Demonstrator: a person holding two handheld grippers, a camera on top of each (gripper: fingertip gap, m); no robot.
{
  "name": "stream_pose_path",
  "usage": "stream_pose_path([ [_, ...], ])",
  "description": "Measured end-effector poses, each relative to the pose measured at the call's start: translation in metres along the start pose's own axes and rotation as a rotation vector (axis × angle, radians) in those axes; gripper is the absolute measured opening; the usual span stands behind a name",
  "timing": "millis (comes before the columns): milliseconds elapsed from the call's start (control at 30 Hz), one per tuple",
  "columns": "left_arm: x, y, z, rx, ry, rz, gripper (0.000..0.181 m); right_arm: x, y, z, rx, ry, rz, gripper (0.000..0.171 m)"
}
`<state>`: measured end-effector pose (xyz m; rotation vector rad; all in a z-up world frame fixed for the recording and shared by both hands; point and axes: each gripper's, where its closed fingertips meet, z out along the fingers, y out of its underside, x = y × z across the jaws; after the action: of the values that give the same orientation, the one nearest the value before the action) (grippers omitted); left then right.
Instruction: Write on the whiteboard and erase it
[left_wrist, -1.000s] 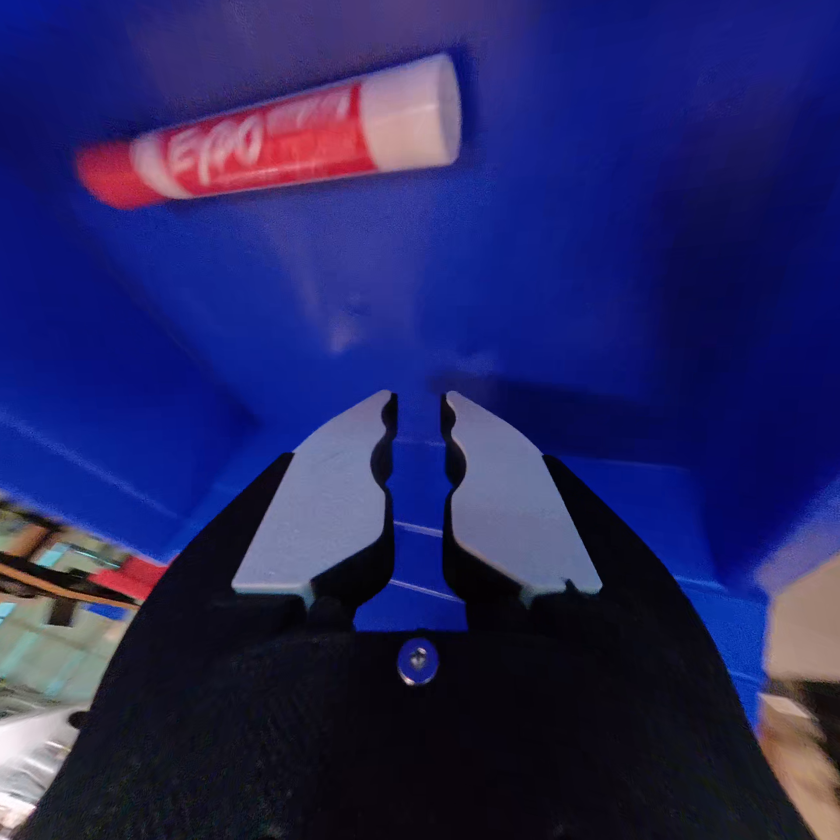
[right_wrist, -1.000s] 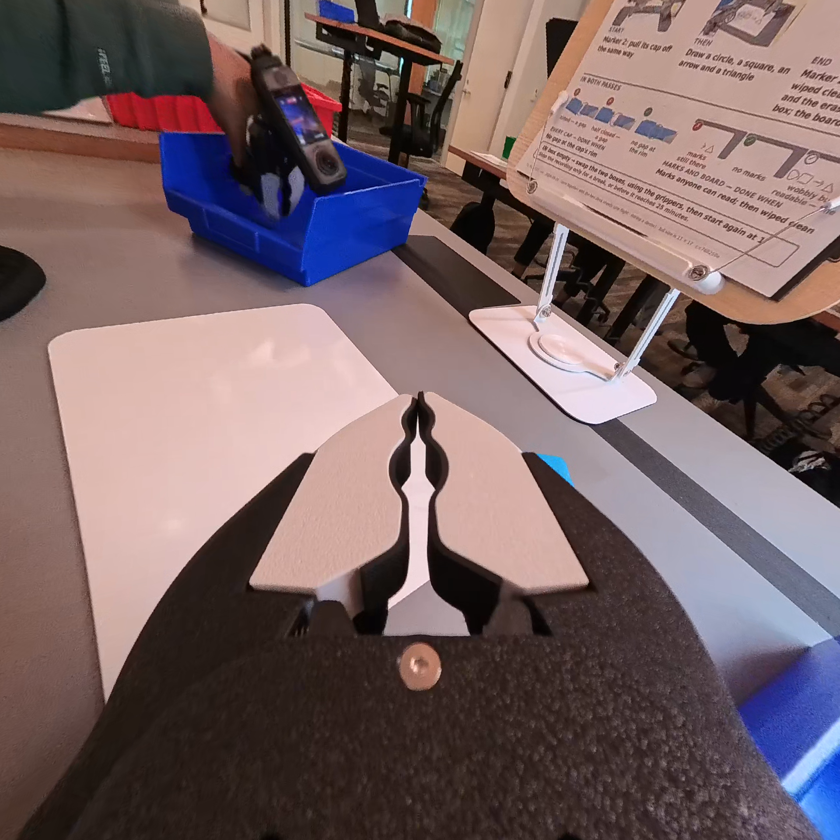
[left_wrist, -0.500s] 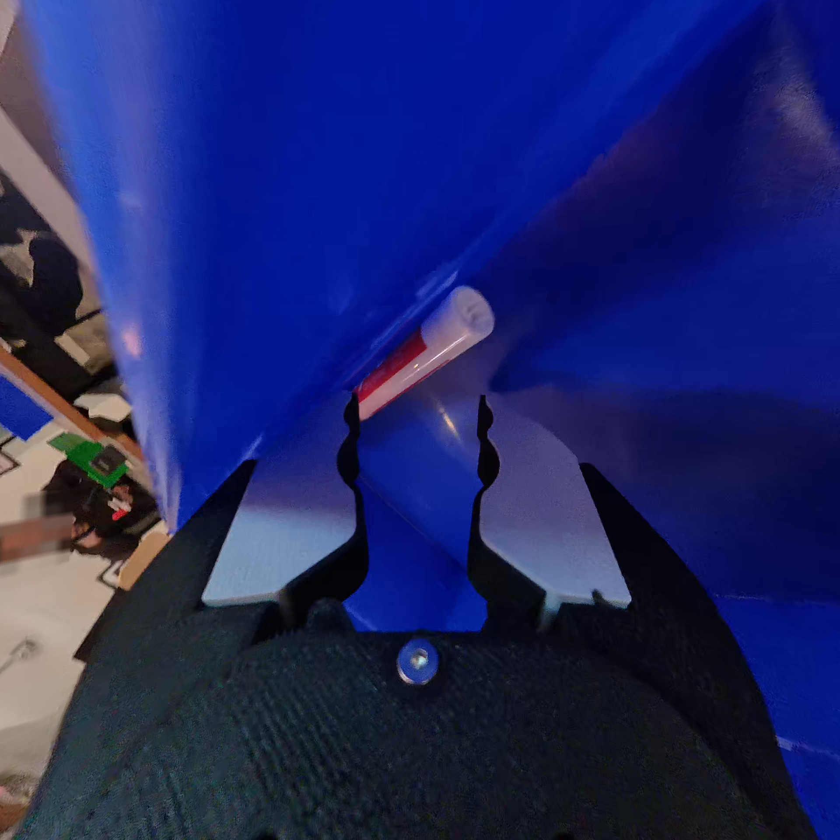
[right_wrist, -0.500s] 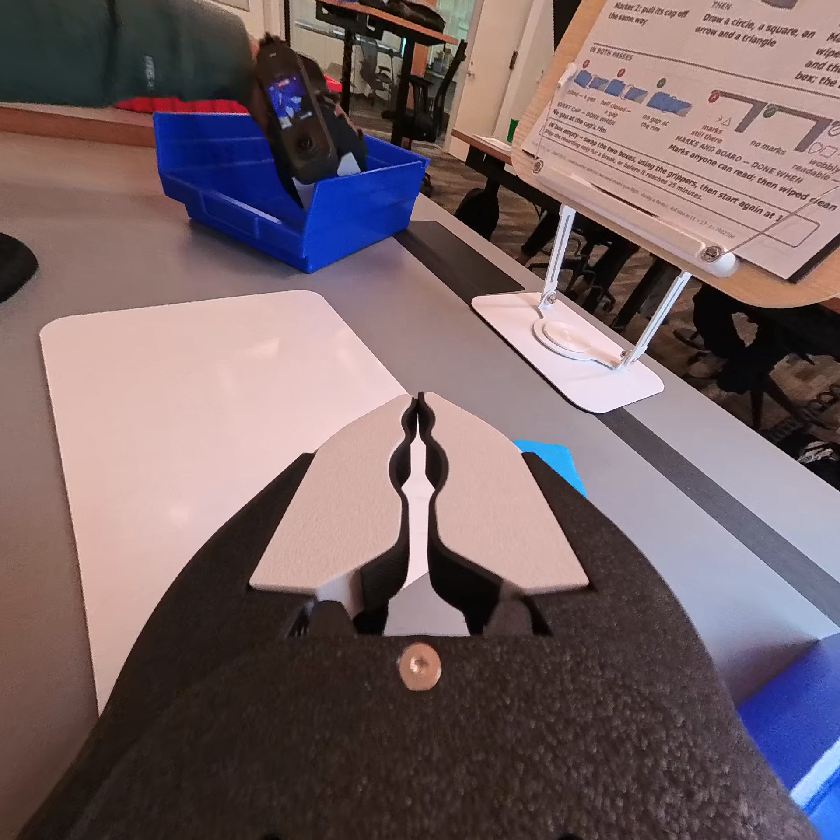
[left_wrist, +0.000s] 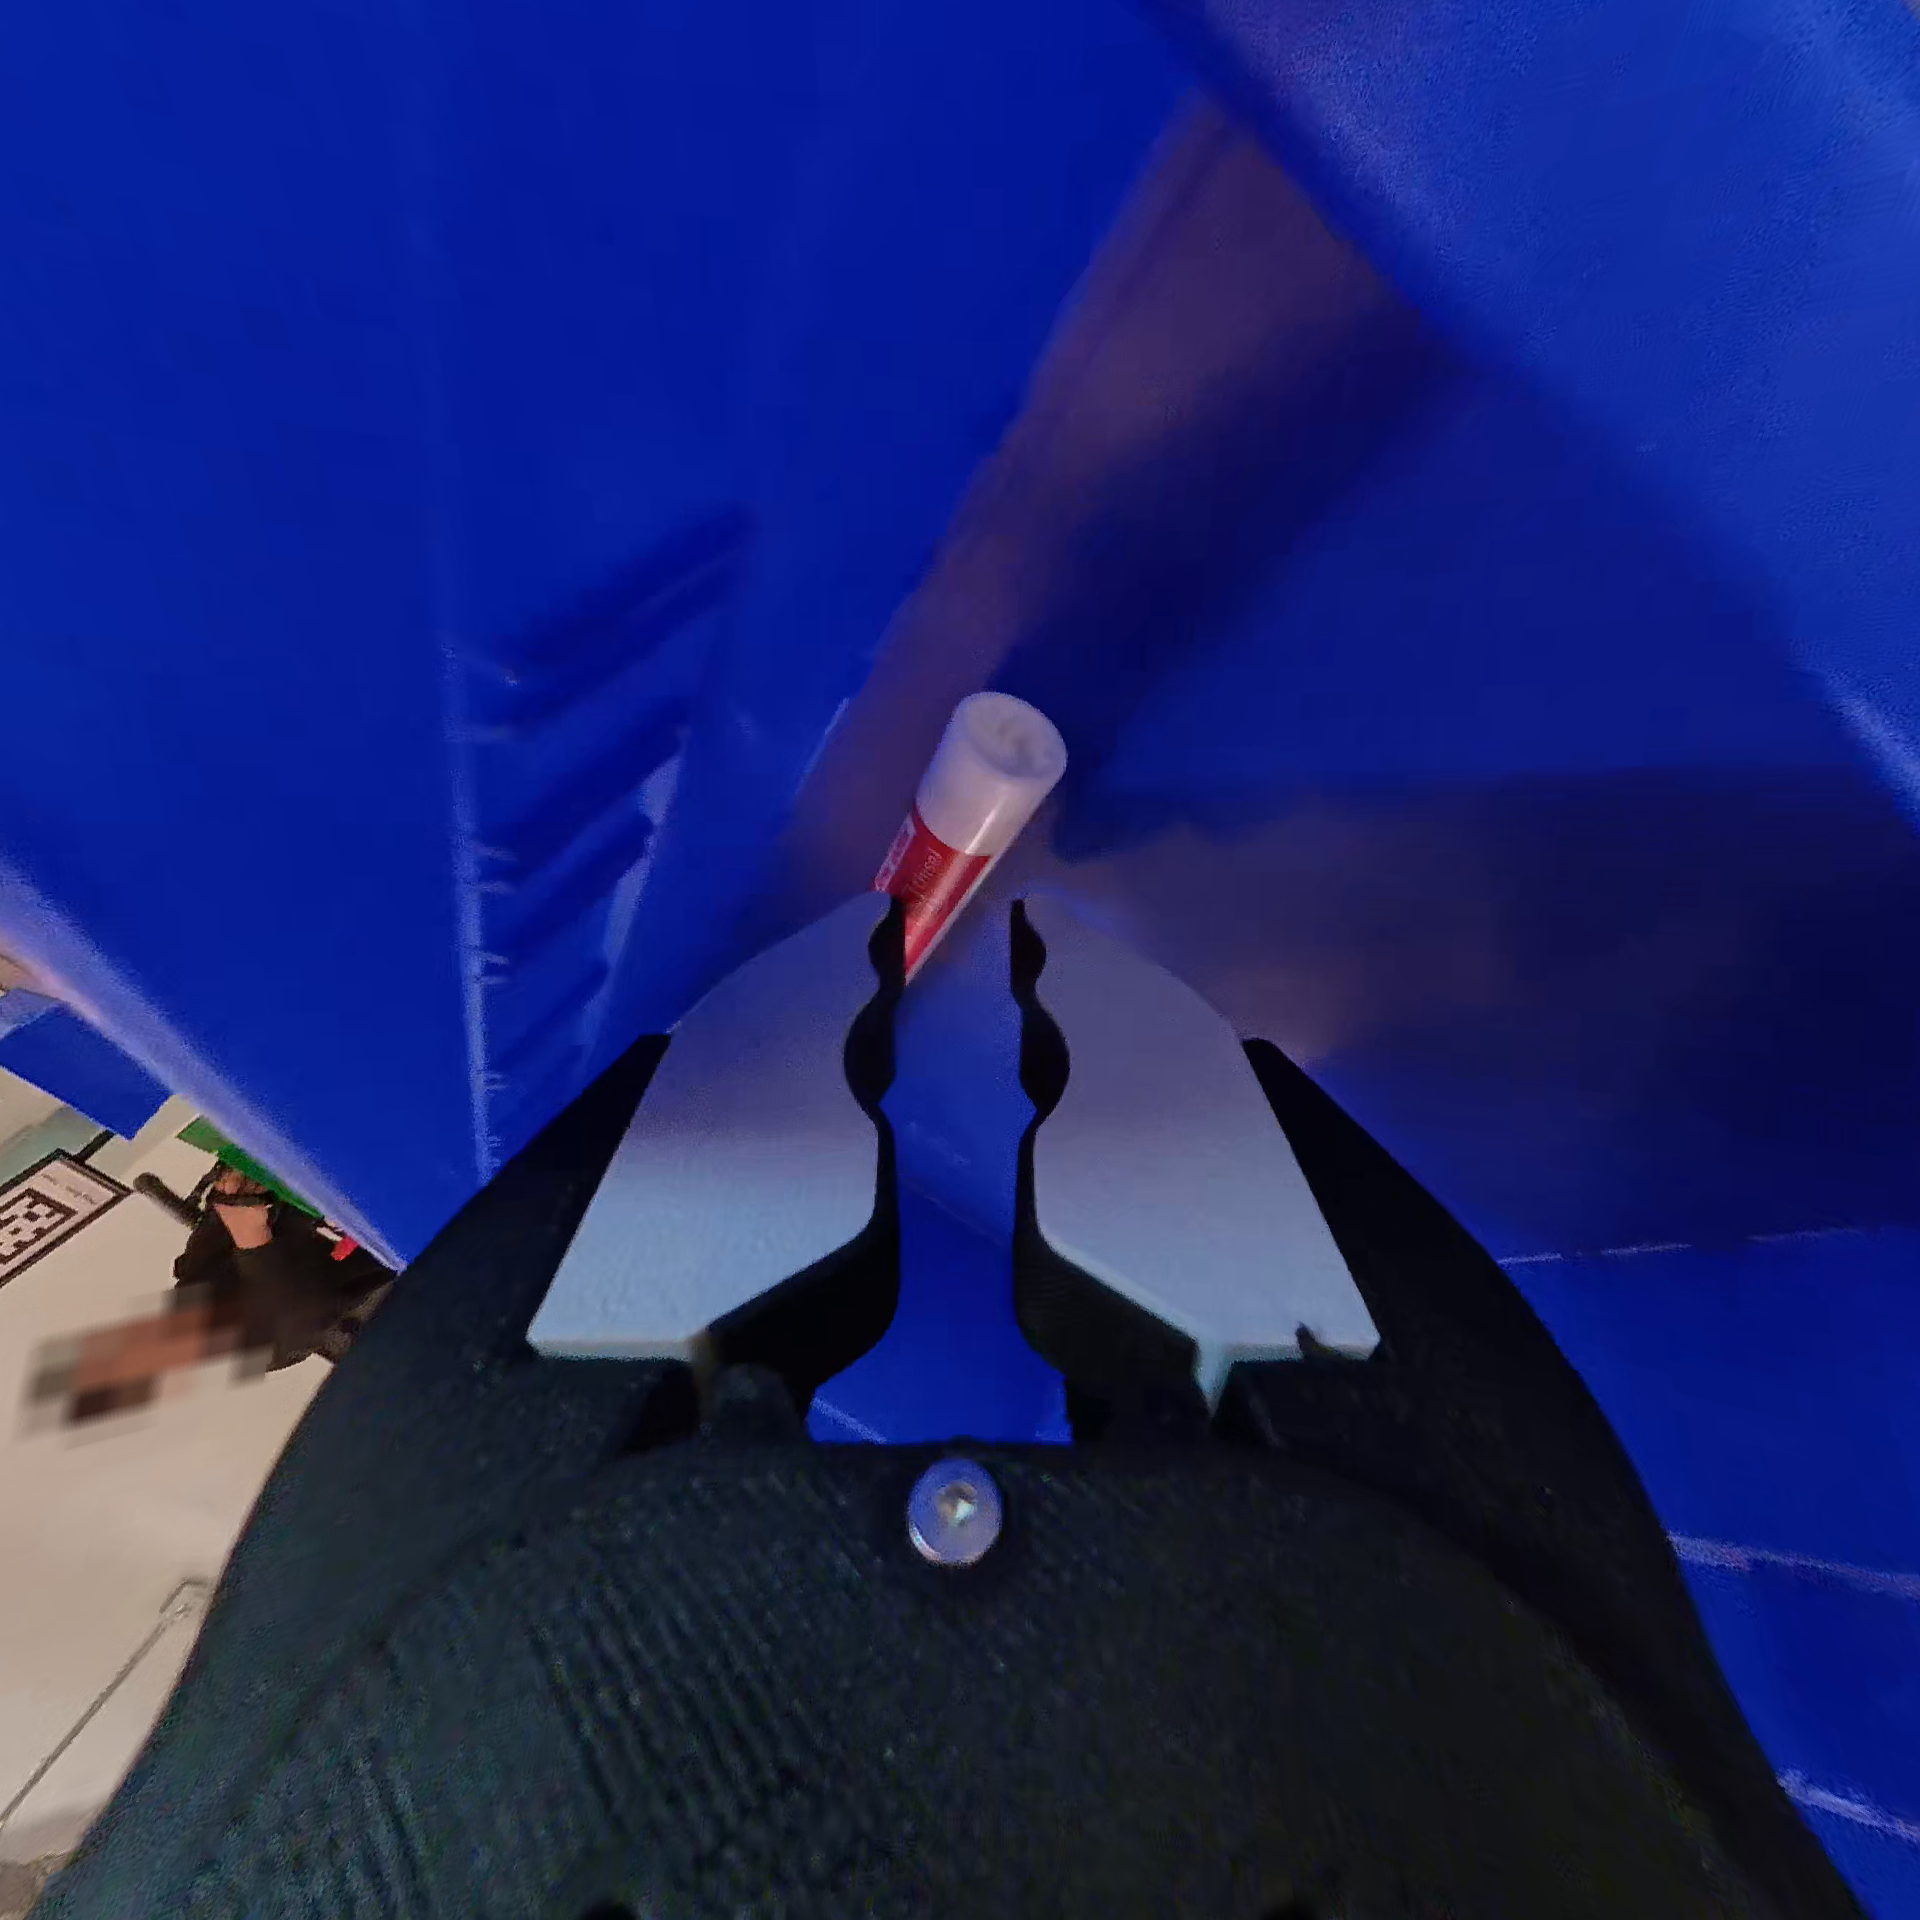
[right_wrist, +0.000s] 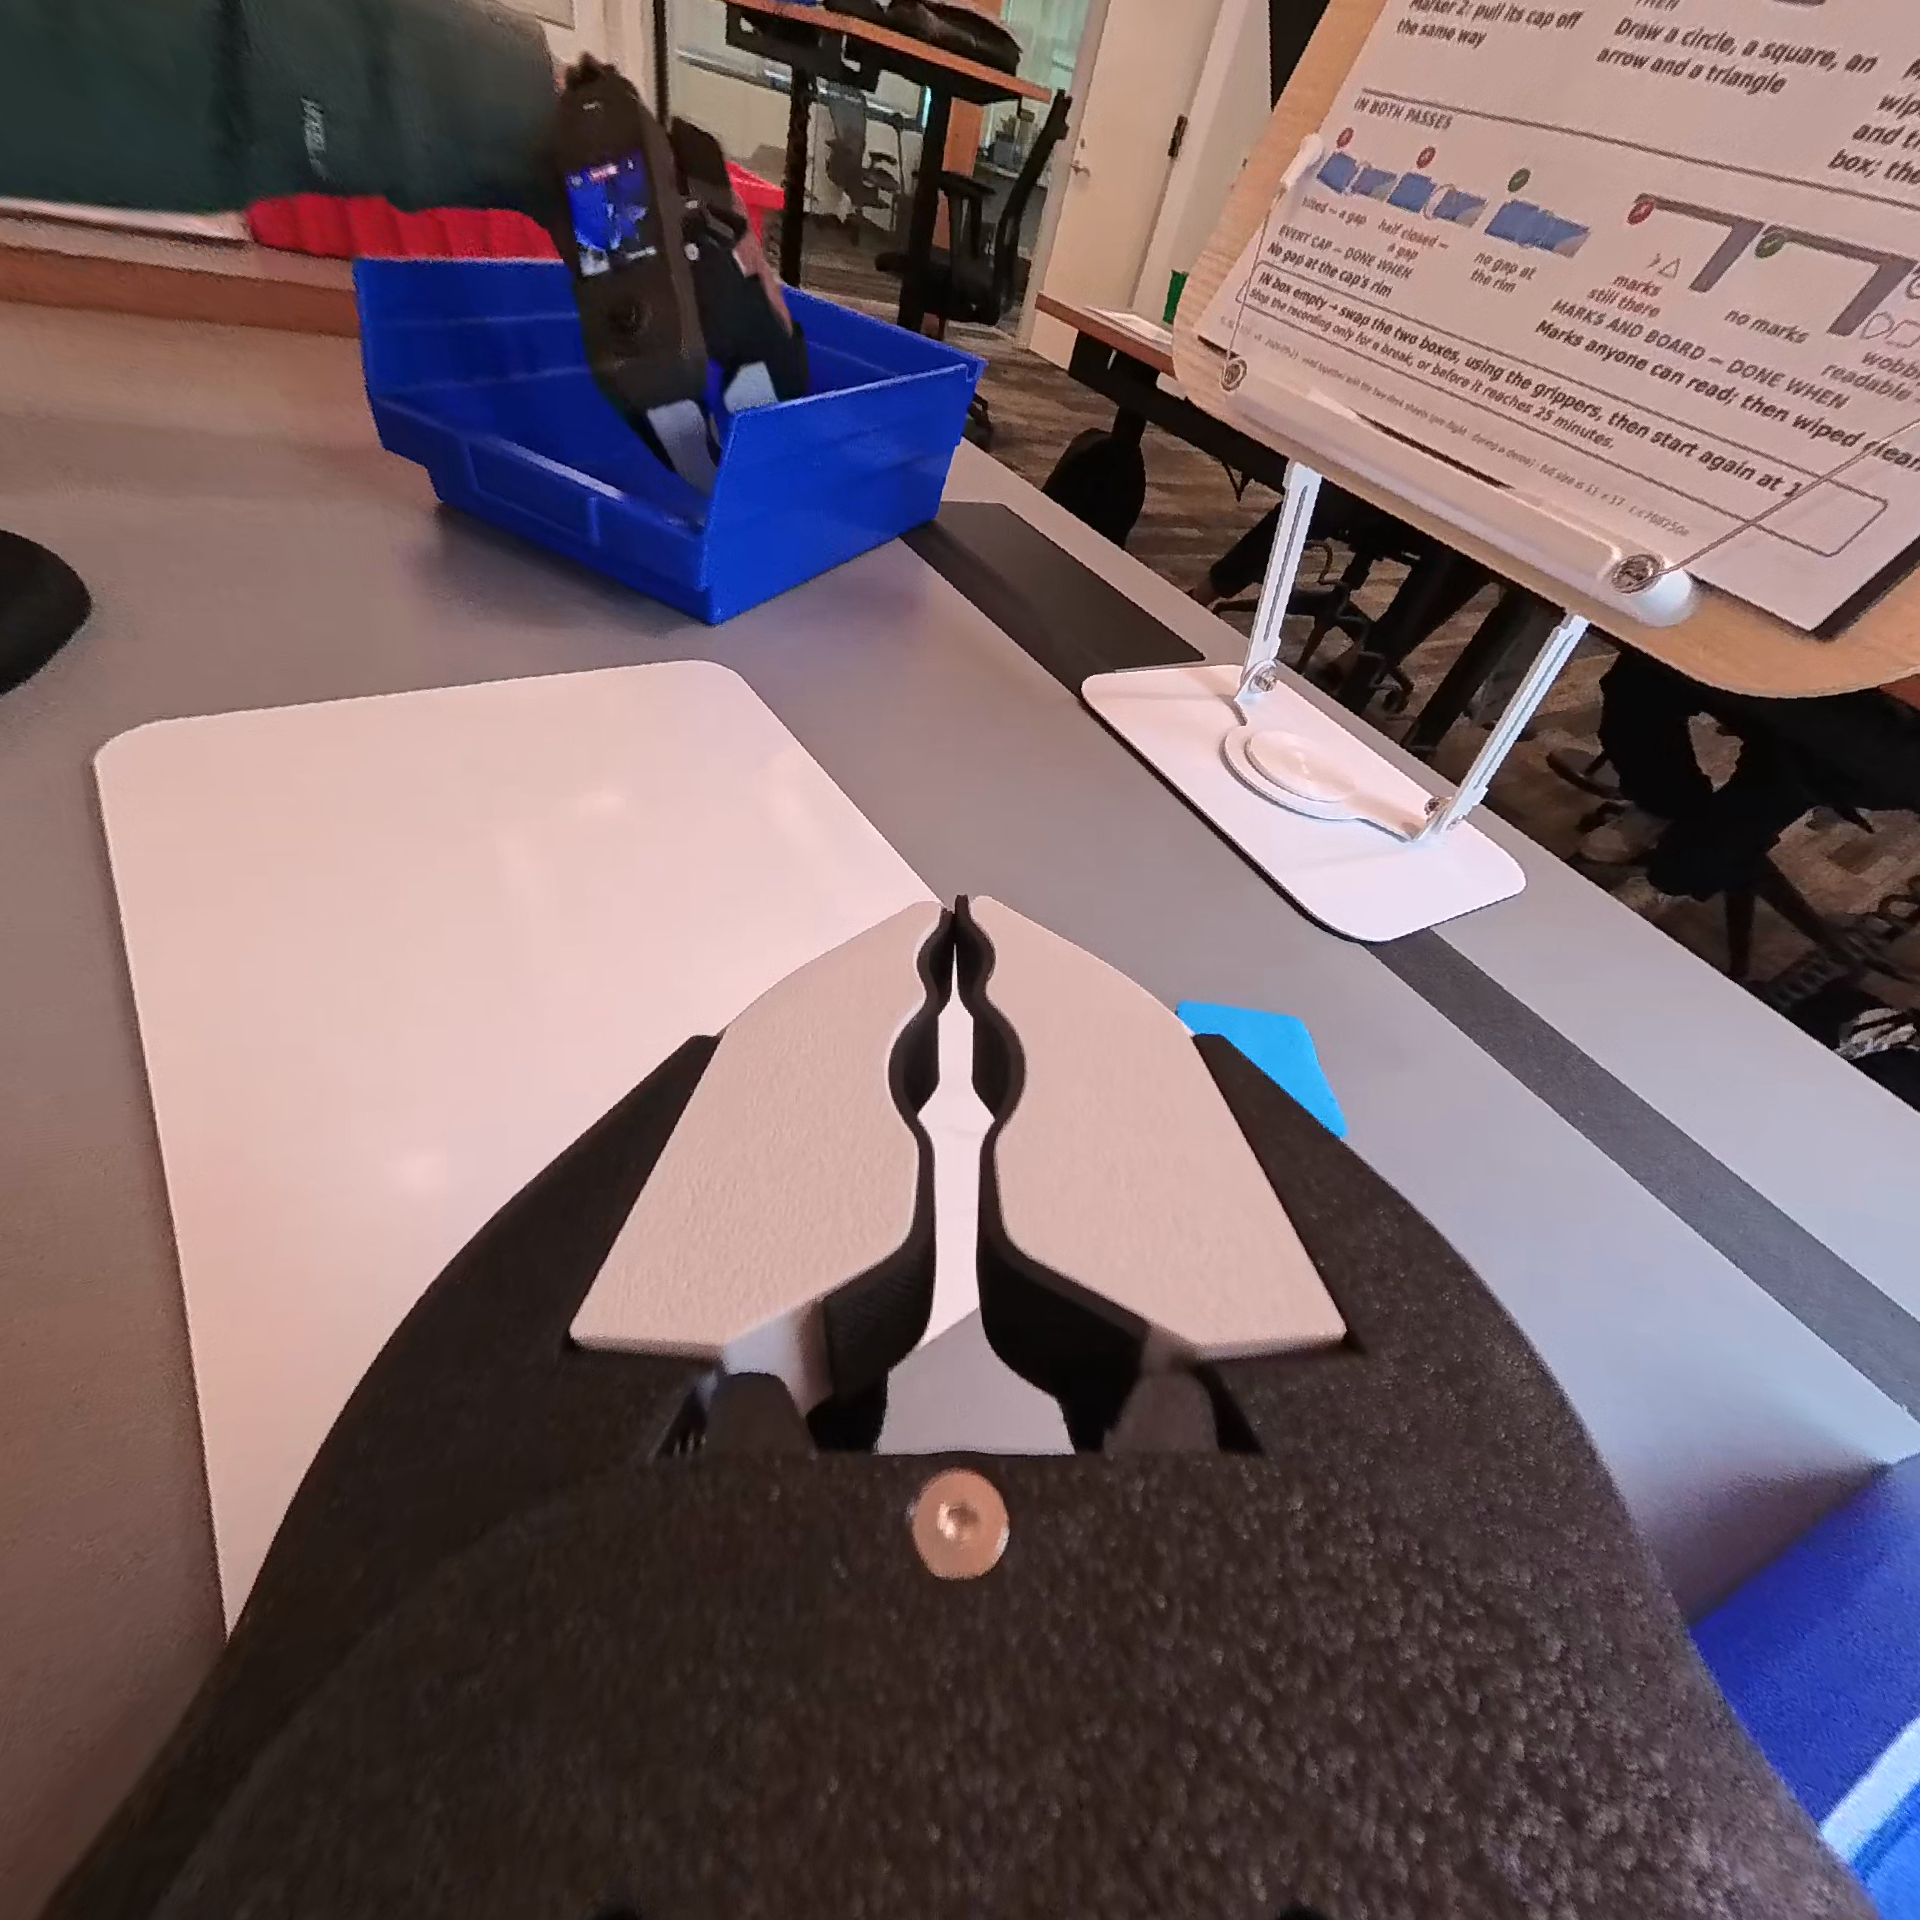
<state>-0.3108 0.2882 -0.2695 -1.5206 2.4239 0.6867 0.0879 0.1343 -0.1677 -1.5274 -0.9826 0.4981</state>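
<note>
Left hand-held gripper (left_wrist: 951, 904) released inside bin (left_wrist: 520, 520); centre marker (left_wrist: 971, 821) between fingers before clenching. Right hand-held gripper (right_wrist: 956, 904) clenched, empty.

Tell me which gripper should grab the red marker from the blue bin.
Left. The left gripper is already down inside the blue bin, jaws open, with the red marker just beyond its fingertips. The right gripper is shut, over the whiteboard, away from the bin.

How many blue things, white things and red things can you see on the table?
Blue: 3, the blue bin, a blue patch beside the right gripper, and another blue box at the corner.
White: 2, the whiteboard and the stand base.
Red and white: 1, the marker in the bin.
Total: 6.
</note>
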Motion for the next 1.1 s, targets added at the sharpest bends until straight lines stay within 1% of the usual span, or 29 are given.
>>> stream_pose_path([
  [33,0.001,0.002,0.001,-0.011,0.0,0.01,0.024,0.0,0.0,0.001,0.0,-0.002,0.005,0.0],
  [100,0.0,0.005,0.004,-0.033,-0.008,0.016,0.038,-0.001,0.001,0.002,-0.002,-0.009,0.013,0.0],
  [167,-0.005,0.011,0.01,-0.07,-0.016,0.005,0.041,-0.002,0.003,0.004,-0.007,-0.011,0.01,0.0],
  [200,-0.008,0.011,0.011,-0.062,-0.019,0.006,0.039,-0.003,0.003,0.004,-0.009,-0.012,0.007,0.0],
  [267,-0.01,0.01,0.016,-0.037,-0.014,0.002,0.023,-0.004,0.002,0.003,-0.007,-0.013,0.003,0.0],
  [367,-0.01,0.011,0.016,-0.046,-0.007,-0.01,0.02,-0.005,0.0,0.002,-0.001,-0.015,0.001,0.0],
  [467,-0.002,0.013,0.013,-0.099,-0.002,-0.017,0.019,-0.005,-0.001,0.001,0.004,-0.019,0.004,0.0],
  [533,0.006,0.008,0.007,-0.077,-0.002,-0.03,0.018,-0.007,-0.003,0.001,0.009,-0.023,0.003,0.0],
  [600,0.011,0.002,-0.002,-0.038,-0.023,-0.103,0.018,-0.009,-0.005,0.0,0.015,-0.026,-0.007,0.0],
  [667,0.008,-0.001,-0.02,0.008,-0.079,-0.173,0.018,-0.01,-0.009,0.0,0.025,-0.03,-0.011,0.0],
  [833,-0.012,-0.014,-0.092,0.206,-0.267,-0.386,0.018,-0.017,-0.017,-0.001,0.048,-0.04,-0.019,0.0],
  [900,-0.019,-0.032,-0.121,0.328,-0.334,-0.472,0.018,-0.022,-0.022,0.0,0.068,-0.05,-0.02,0.0],
  [967,-0.022,-0.064,-0.147,0.476,-0.386,-0.549,0.018,-0.03,-0.028,0.001,0.088,-0.07,-0.018,0.0],
  [1033,-0.021,-0.104,-0.168,0.599,-0.431,-0.594,0.018,-0.041,-0.035,0.003,0.111,-0.097,-0.002,0.0],
  [1100,-0.019,-0.15,-0.183,0.709,-0.466,-0.617,0.018,-0.056,-0.045,0.008,0.126,-0.131,0.041,0.015],
])
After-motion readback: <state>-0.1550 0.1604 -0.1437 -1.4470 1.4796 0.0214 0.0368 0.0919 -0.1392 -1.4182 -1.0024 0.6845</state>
